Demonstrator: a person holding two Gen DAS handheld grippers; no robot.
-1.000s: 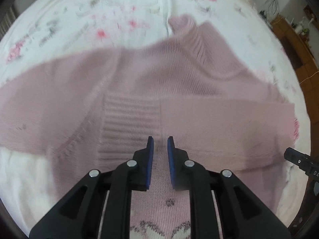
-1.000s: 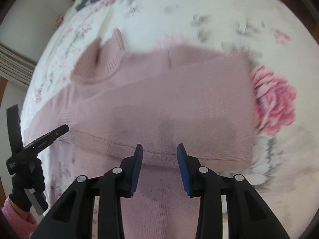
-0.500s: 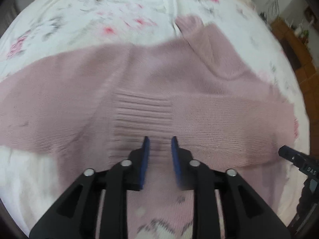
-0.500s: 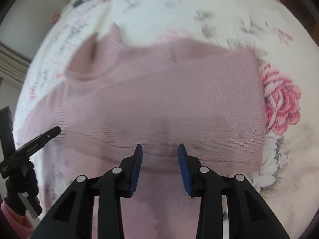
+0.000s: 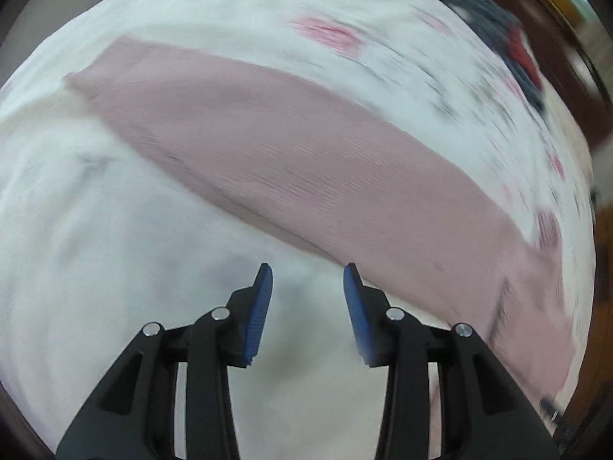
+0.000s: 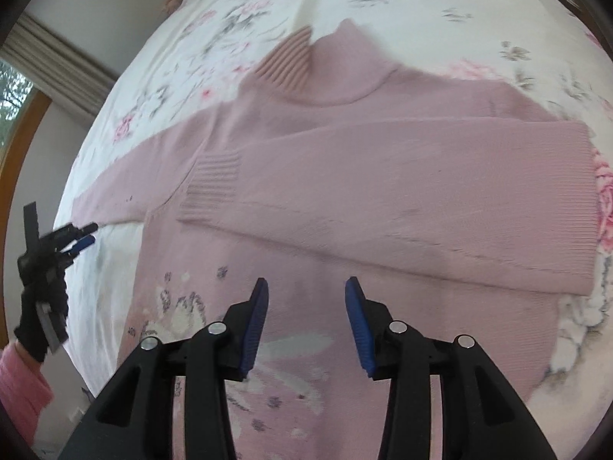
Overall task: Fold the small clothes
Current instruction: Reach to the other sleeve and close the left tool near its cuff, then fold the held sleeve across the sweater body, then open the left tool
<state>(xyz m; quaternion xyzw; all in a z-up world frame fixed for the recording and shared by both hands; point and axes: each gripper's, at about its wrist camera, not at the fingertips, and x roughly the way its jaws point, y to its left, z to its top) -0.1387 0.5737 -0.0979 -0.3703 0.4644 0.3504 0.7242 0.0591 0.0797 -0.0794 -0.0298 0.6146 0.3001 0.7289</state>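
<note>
i'm hovering my left gripper (image 5: 307, 276), fingers apart and empty, just beside the sweater's unfolded sleeve (image 5: 291, 161), which is running lengthwise up-left across the bed (image 5: 95, 249); my right gripper (image 6: 306, 287) is hanging open over the sweater (image 6: 383, 191).

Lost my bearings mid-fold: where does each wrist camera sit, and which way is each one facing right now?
Left wrist: on the left gripper, jaws open, facing the bedsheet and the sweater's unfolded sleeve.
Right wrist: on the right gripper, jaws open, above the pink sweater; the gloved hand with the left gripper shows at its left.
Shared: that unfolded sleeve and the floral sheet.
</note>
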